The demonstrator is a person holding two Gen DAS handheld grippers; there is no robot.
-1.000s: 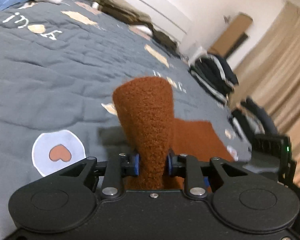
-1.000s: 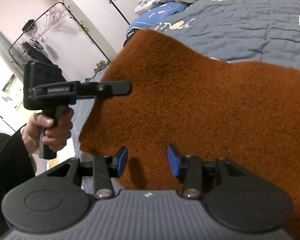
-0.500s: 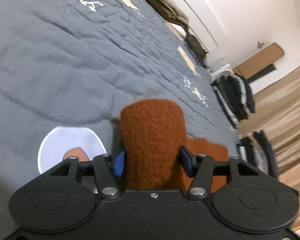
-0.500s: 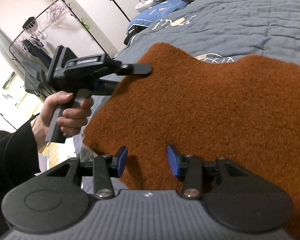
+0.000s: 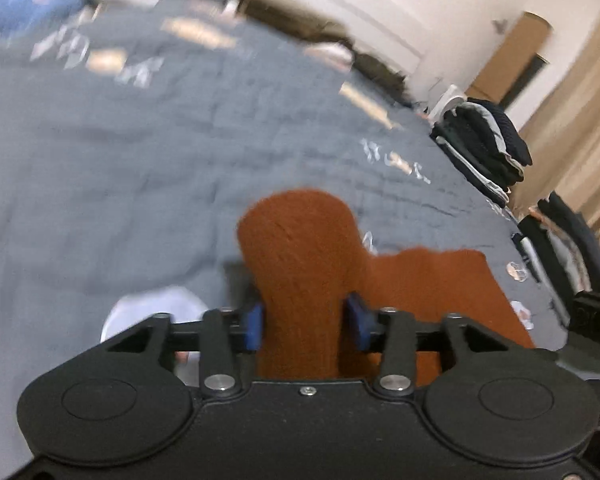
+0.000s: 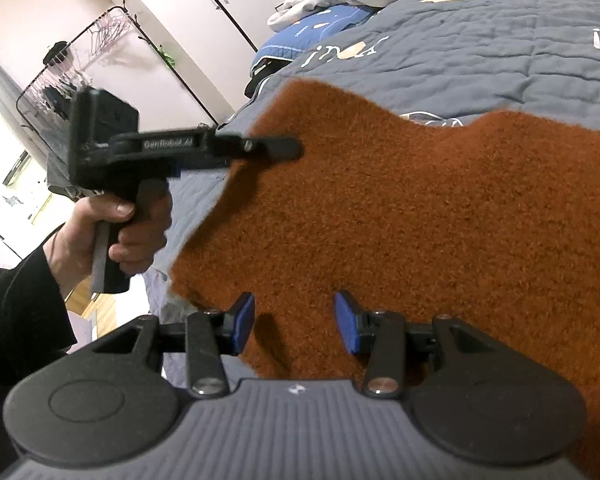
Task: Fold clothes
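Grey quilt (image 5: 148,168); clothes rack (image 6: 80,60); beige curtain (image 5: 580,120).

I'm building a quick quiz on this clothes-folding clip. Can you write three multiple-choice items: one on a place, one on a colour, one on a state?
1. Where does the garment lie?
A. on a grey quilt
B. on a wooden desk
C. in a basket

2. What colour is the garment?
A. white
B. rust brown
C. green

3. How do the right gripper's jaws stand?
A. shut on a hanger
B. shut on the sleeve
C. open

Key: 1 A, the garment spreads over the grey quilt. 2 B, its fleece is rust brown. 3 C, the right gripper shows a gap between its blue pads.
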